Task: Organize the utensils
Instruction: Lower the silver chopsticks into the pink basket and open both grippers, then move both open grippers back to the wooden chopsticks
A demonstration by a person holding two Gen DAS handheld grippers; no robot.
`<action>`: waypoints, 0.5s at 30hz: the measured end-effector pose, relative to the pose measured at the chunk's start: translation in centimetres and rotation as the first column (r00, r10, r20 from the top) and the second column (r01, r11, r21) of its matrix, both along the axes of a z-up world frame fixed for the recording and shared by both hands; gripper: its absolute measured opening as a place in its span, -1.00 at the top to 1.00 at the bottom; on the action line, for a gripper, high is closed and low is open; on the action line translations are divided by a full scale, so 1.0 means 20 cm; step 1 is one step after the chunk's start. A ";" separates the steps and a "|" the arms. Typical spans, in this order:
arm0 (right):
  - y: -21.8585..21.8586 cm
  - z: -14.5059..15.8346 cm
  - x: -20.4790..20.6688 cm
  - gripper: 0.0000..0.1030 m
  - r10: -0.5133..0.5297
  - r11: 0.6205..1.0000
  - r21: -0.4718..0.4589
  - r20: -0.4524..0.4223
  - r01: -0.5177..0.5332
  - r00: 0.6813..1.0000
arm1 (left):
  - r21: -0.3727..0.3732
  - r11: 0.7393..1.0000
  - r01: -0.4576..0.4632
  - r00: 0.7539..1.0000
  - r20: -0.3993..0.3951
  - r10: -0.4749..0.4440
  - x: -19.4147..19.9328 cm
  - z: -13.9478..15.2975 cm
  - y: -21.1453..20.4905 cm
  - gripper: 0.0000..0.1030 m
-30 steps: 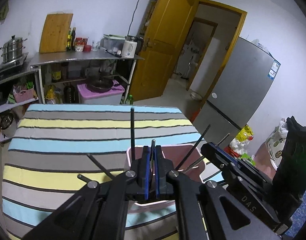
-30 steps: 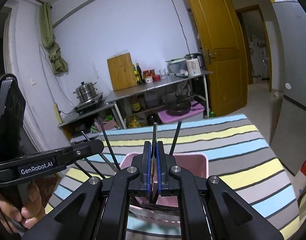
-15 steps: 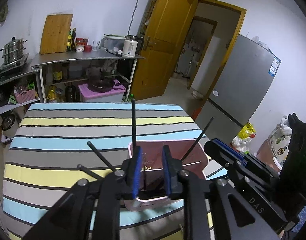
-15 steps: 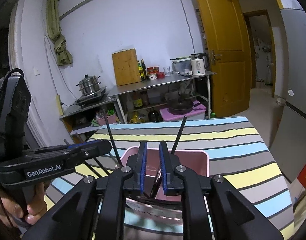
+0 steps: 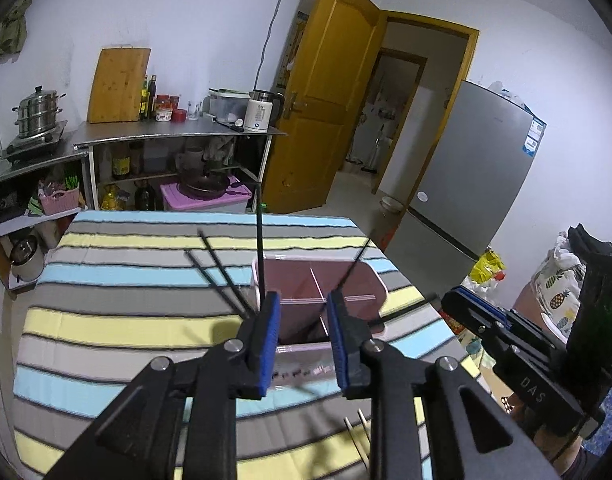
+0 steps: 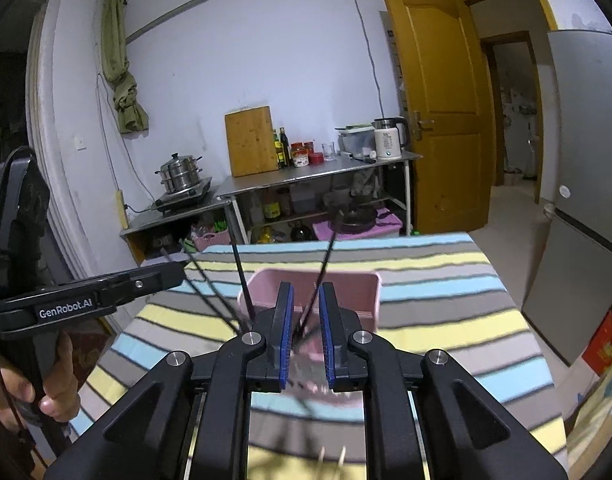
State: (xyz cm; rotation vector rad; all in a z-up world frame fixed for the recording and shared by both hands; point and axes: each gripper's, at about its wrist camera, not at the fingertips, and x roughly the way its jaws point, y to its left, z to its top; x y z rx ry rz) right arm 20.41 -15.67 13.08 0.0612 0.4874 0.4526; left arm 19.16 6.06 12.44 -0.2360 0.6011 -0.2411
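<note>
A pink divided utensil holder [image 5: 370, 276] stands on the striped table [image 5: 105, 320]; it also shows in the right wrist view [image 6: 370, 284]. Several black chopsticks [image 5: 259, 248] lean out of it, also seen in the right wrist view [image 6: 241, 276]. My left gripper [image 5: 303, 328] is open and empty, just in front of the holder. My right gripper [image 6: 306, 320] is open and empty, above the holder's near side. Each gripper shows in the other's view, the right one [image 5: 506, 332] and the left one [image 6: 105, 292]. Pale chopstick tips [image 5: 358, 428] lie on the table near me.
A steel counter [image 5: 177, 132] with a kettle [image 5: 259, 114], bottles and a cutting board [image 5: 117, 84] stands behind the table. A grey fridge [image 5: 478, 168] and an open yellow door [image 5: 326, 92] are to the right. The table's right edge is near the holder.
Both grippers were shut on chopsticks a second ago. They opened, dropped them into the holder, and have pulled back and up.
</note>
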 end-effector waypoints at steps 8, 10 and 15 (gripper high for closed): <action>-0.09 -0.12 -0.20 0.75 -0.022 1.000 -0.008 -0.042 0.021 0.999 | -0.004 1.000 -0.008 1.000 -0.019 0.008 -0.21 -0.13 -0.03 0.51; -0.12 -0.16 -0.25 0.75 -0.030 0.999 -0.016 -0.052 0.029 0.998 | -0.003 1.000 -0.011 1.000 -0.020 0.011 -0.27 -0.17 -0.04 0.51; -0.18 -0.25 -0.35 0.75 -0.042 0.999 -0.031 -0.086 0.039 0.995 | 0.005 1.000 -0.004 0.999 -0.039 0.004 -0.39 -0.25 -0.08 0.51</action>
